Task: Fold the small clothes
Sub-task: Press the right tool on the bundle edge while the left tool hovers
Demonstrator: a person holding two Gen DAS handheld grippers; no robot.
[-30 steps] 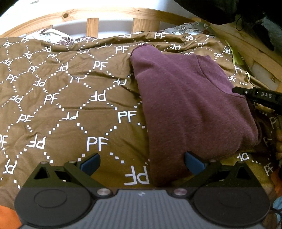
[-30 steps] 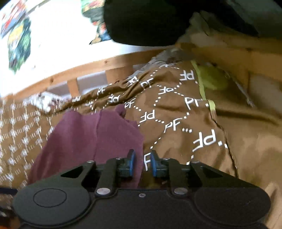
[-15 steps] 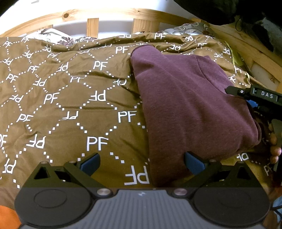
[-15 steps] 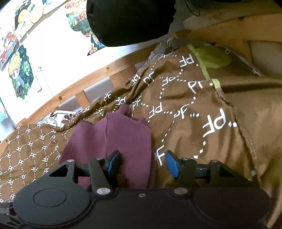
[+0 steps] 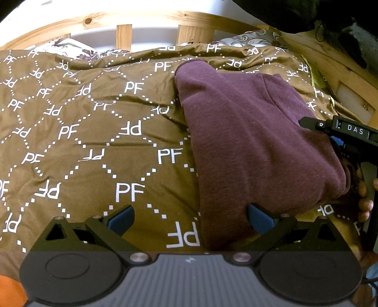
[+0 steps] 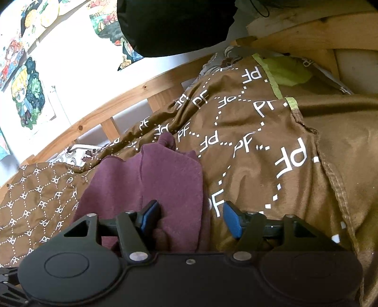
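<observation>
A folded maroon garment (image 5: 255,146) lies on a brown bedspread (image 5: 94,146) printed with white "PF" letters. My left gripper (image 5: 190,217) is open at the garment's near left corner, its right finger over the cloth. My right gripper (image 6: 190,218) is open at the garment's (image 6: 151,186) right edge, its left finger over the cloth, its right finger over the bedspread (image 6: 271,153). It also shows from the side in the left wrist view (image 5: 340,134), with a hand holding it.
A wooden slatted bed frame (image 5: 146,21) runs along the far side and the right (image 5: 342,70). A patterned pillow (image 5: 68,47) peeks out at the head. A lime green cloth (image 6: 285,70) lies by the frame. A dark hanging object (image 6: 174,26) is above. Posters (image 6: 28,94) hang on the wall.
My right gripper has opened from nearly shut to wide open and sits lower over the garment's right edge. My left gripper has not moved.
</observation>
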